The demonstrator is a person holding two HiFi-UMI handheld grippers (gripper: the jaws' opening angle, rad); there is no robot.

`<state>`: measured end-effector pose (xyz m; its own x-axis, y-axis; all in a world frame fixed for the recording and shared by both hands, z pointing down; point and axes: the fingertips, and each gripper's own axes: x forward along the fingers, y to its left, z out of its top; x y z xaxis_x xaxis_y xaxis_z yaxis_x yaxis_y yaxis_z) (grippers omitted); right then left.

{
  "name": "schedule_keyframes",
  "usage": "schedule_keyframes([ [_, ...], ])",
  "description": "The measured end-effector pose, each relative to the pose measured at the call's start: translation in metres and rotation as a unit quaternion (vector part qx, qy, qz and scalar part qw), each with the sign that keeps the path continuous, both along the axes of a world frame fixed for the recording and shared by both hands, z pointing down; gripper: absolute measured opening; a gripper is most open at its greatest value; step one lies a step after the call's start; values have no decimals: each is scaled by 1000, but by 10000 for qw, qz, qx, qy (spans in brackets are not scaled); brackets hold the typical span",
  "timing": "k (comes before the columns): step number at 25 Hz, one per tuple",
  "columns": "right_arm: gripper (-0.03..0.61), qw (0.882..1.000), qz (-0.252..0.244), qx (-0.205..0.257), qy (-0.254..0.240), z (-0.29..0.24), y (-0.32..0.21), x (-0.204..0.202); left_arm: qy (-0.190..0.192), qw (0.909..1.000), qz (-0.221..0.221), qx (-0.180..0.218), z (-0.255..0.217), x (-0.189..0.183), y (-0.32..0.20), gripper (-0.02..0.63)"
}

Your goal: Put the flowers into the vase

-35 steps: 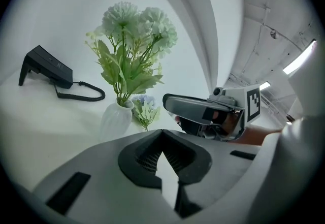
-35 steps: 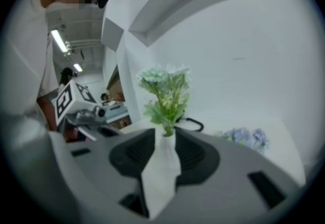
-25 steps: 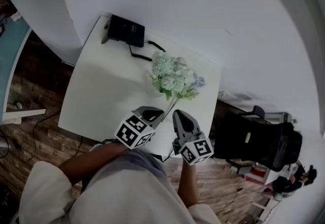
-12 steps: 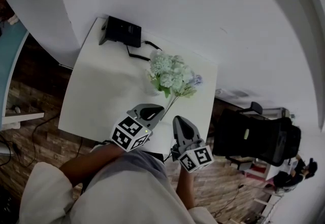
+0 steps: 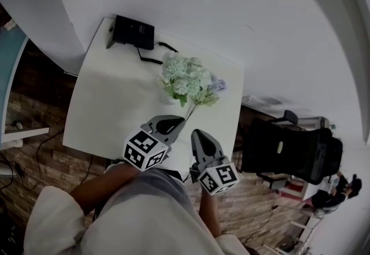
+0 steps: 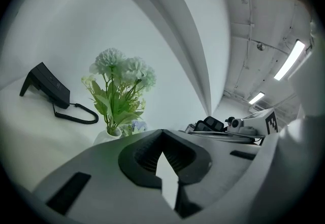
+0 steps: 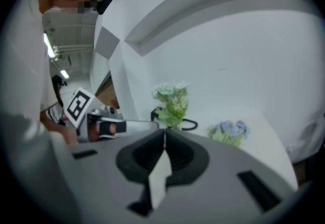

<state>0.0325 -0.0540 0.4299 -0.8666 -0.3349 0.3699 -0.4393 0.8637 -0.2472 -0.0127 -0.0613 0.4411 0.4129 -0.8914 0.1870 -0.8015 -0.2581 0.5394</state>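
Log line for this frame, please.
white flowers: in vase | purple flowers: lying on table | left claw: shut, empty | right claw: shut, empty

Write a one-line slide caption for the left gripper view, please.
Left gripper, jaws shut and empty, faces pale flowers in a white vase near a black corded device.

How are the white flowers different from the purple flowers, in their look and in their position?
The white flowers stand upright in the vase; the purple flowers sit low on the table, outside the vase. The white flowers make the bigger, taller bunch; the purple flowers make a small one. Both have green leaves.
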Motion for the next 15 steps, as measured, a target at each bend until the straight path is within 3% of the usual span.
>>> schedule_keyframes([
  [15, 26, 9987, 239, -414, 159, 23, -10, 22, -1109, 9913, -684, -199, -5, -3, 5, 23],
])
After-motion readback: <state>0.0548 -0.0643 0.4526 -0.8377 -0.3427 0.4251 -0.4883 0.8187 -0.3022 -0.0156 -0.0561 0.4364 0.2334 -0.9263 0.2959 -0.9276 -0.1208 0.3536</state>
